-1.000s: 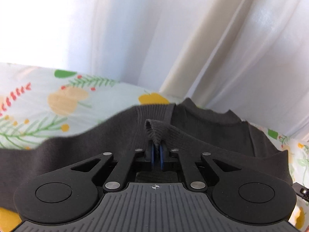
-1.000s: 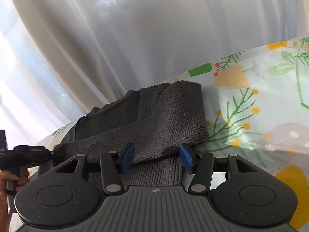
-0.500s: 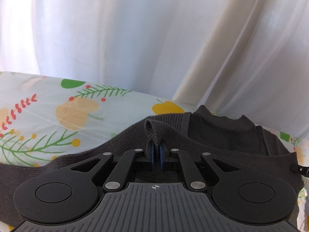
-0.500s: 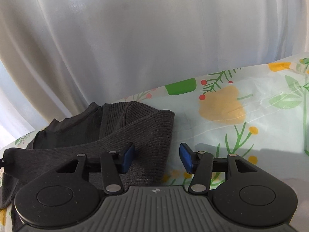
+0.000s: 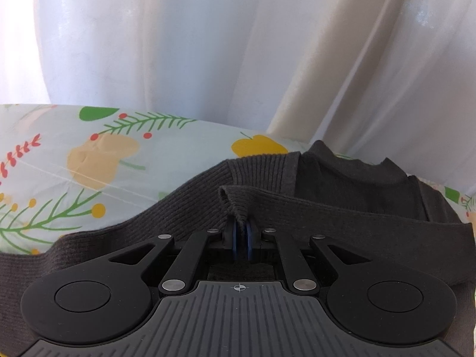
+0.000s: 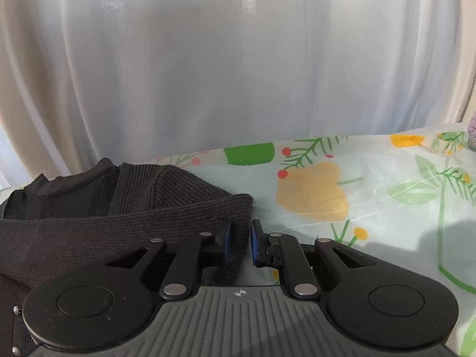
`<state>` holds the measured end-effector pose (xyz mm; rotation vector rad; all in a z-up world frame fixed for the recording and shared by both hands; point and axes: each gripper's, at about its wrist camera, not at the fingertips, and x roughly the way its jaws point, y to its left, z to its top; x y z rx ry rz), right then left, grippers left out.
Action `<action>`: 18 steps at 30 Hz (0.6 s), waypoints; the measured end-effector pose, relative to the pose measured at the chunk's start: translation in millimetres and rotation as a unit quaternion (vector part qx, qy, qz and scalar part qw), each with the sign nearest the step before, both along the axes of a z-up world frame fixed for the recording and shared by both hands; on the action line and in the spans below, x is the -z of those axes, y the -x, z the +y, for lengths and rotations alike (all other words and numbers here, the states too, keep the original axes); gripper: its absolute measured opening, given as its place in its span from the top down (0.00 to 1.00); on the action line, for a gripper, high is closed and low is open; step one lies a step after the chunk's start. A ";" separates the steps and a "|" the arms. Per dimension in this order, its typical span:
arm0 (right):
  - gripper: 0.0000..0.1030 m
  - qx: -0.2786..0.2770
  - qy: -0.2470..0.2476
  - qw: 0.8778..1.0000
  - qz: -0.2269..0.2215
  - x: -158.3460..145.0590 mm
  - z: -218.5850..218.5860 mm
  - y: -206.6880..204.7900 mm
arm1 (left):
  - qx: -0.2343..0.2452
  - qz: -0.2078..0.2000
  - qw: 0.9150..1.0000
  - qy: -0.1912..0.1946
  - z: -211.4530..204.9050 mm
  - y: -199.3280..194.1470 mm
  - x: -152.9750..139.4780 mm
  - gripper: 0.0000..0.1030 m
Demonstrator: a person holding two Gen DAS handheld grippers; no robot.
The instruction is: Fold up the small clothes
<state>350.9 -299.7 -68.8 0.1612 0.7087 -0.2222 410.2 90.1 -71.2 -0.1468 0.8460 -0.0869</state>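
A dark grey ribbed knit cardigan [image 5: 342,208] lies on a floral tablecloth [image 5: 104,160]. My left gripper [image 5: 241,235] is shut on a pinched fold of the cardigan's sleeve edge, which stands up just above the pads. In the right wrist view the cardigan [image 6: 134,208] lies at the left with its sleeve folded across the body. My right gripper [image 6: 239,241] has narrowed around the folded sleeve's right edge, with a small gap still showing between the blue pads. Small metal snaps show at the lower left of that view.
White sheer curtains [image 6: 238,59] hang close behind the table's far edge. The floral tablecloth [image 6: 372,193] stretches to the right of the cardigan. A small purple object [image 6: 471,131] sits at the far right edge.
My right gripper's jaws have closed in from wide open to a narrow gap at the sleeve edge. Both grippers have moved, and the sleeve now lies flatter across the cardigan's body.
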 end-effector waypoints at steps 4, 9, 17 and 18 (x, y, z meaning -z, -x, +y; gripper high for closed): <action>0.86 -0.032 0.022 0.999 -0.039 -15.6 17.6 12.4 | -0.006 0.001 1.000 -0.004 -1.8 -1.5 0.8 0.92; 0.86 -0.100 0.042 0.994 0.015 4.3 45.4 5.1 | 0.007 -0.008 1.000 -0.028 -7.1 0.1 1.9 0.92; 0.85 -0.105 0.065 0.992 0.011 12.6 51.9 7.4 | -0.033 -0.003 0.999 -0.043 8.8 5.4 2.6 0.47; 0.85 -0.105 0.069 0.992 0.014 11.8 52.9 7.1 | -0.045 0.001 0.998 -0.041 14.0 9.2 -0.5 0.43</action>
